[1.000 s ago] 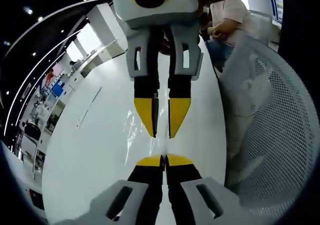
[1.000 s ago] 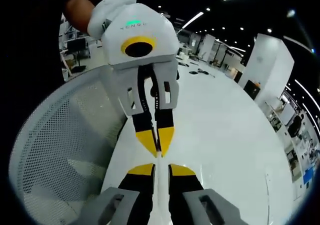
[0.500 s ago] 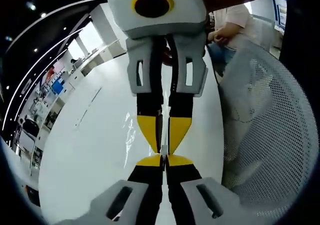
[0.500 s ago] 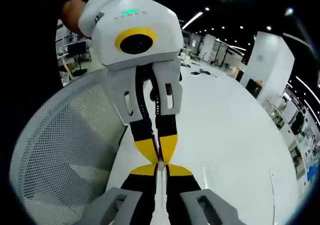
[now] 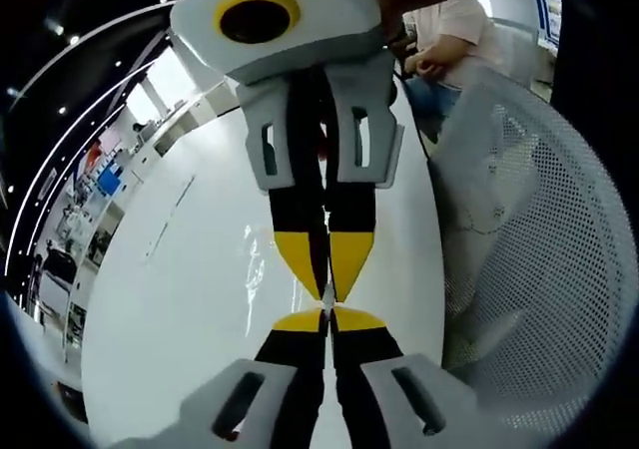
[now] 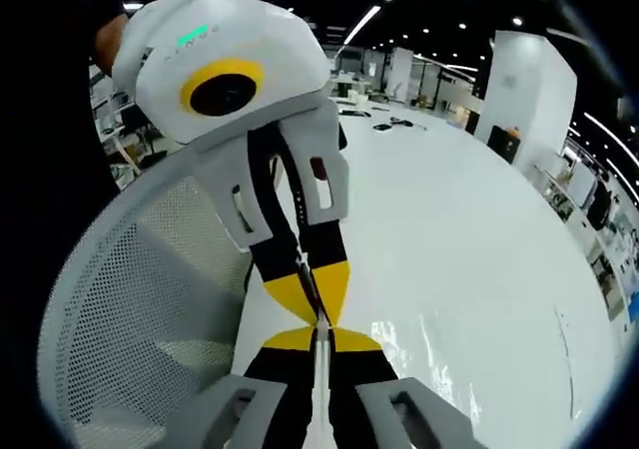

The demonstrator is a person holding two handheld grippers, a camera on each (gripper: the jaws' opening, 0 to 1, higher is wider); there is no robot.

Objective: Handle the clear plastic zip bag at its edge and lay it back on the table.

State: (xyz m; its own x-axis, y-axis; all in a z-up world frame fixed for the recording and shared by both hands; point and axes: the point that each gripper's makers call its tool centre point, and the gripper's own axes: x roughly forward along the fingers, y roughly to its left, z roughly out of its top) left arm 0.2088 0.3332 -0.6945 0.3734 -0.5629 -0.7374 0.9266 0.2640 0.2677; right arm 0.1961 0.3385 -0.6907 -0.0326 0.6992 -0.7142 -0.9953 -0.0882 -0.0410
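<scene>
Tip to tip, both grippers' jaws pinched on the zip bag's [image 6: 419, 354] edge.

The two grippers are closing in on each other, tip to tip. In the left gripper view the right gripper [image 5: 324, 269] is now meeting the left gripper [image 5: 326, 321] where a gap lay a second ago, and its jaws are pressing together. In the right gripper view the clear plastic zip bag [image 6: 429, 354] is now glinting on the white table [image 6: 469, 229], right of the right gripper [image 6: 318, 341].
</scene>
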